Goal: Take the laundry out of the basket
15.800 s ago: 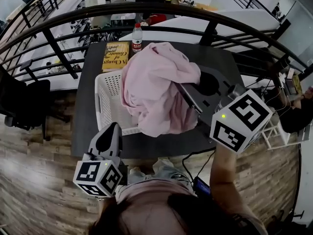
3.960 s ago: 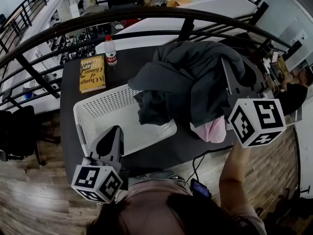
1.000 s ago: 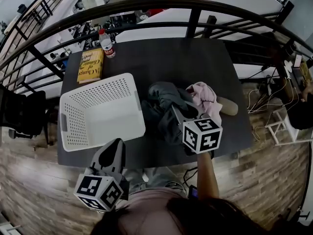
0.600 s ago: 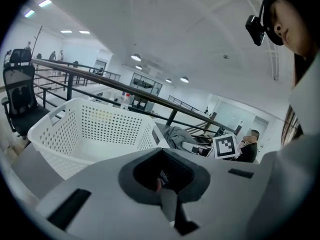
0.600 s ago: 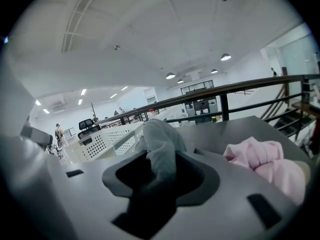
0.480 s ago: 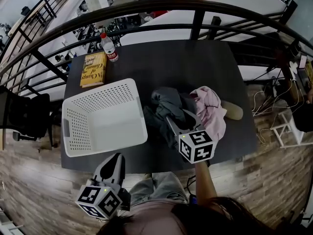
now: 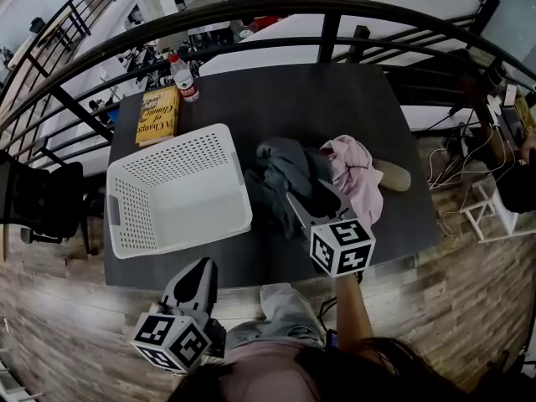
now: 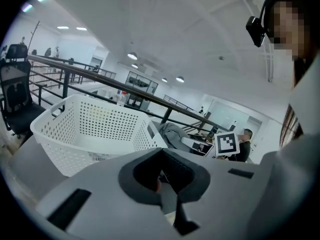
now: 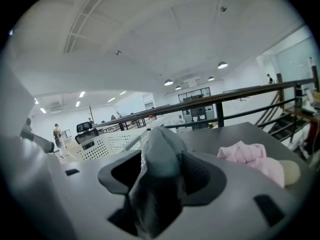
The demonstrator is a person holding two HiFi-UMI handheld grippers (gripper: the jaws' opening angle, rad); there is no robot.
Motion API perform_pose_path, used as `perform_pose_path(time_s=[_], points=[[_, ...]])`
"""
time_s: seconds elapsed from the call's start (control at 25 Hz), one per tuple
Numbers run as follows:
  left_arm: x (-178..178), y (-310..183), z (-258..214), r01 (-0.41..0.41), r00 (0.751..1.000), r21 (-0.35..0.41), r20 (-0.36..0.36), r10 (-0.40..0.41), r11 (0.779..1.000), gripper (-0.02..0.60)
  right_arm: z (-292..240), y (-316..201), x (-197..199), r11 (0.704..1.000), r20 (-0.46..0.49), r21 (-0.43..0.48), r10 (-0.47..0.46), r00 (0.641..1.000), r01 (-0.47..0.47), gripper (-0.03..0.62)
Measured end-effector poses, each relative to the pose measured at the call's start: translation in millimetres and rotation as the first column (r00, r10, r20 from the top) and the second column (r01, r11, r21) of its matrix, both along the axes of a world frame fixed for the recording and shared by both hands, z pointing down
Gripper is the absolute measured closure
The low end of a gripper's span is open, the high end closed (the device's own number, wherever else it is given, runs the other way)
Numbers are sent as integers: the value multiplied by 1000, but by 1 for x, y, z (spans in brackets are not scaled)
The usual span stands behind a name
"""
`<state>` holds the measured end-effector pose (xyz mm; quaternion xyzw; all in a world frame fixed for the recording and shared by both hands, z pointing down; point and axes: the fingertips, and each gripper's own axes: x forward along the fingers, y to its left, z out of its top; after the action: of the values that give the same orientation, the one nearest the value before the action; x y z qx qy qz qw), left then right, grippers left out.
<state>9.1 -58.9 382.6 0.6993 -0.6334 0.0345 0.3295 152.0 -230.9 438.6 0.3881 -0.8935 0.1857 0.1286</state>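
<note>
Room: dark table (image 7: 352, 99) beside a black railing, wood floor below.
Basket (image 7: 180, 191): white, on the table, open side up. It looks empty.
Grey cloth (image 7: 280, 170): out of the basket, in a heap on the table just beside it.
Pink cloth (image 7: 356, 174): on the table too, touching the far side of the grey cloth.
Right gripper (image 7: 311, 201): its jaws have just been opening. A fold of the grey cloth hangs loose between them.
Left gripper (image 7: 199, 265): jaws together, nothing in them. It is low, by the table's near edge.
Where the cloth lies: right at the right gripper's tips and under them. The left gripper is well apart from it.
Nearer hand: the right one.
Cloth's shape: a lump, a bit longer from the right gripper toward the basket. No clear pointing end.
Basket from the grippers: left of the right one, ahead of the left one.
Next move, my guess: lift the right gripper straight off the cloth so the fold slips out.
</note>
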Motion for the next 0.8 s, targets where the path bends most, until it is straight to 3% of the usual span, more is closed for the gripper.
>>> perform_pose_path(time_s=[0.68, 0.8], points=[[4, 65, -22, -26, 999, 110, -39, 30, 994, 583, -46, 80, 31, 996, 34, 50, 76, 997, -78, 350], [12, 79, -21, -50, 997, 131, -49, 57, 990, 583, -53, 102, 38, 993, 42, 65, 91, 995, -94, 398]])
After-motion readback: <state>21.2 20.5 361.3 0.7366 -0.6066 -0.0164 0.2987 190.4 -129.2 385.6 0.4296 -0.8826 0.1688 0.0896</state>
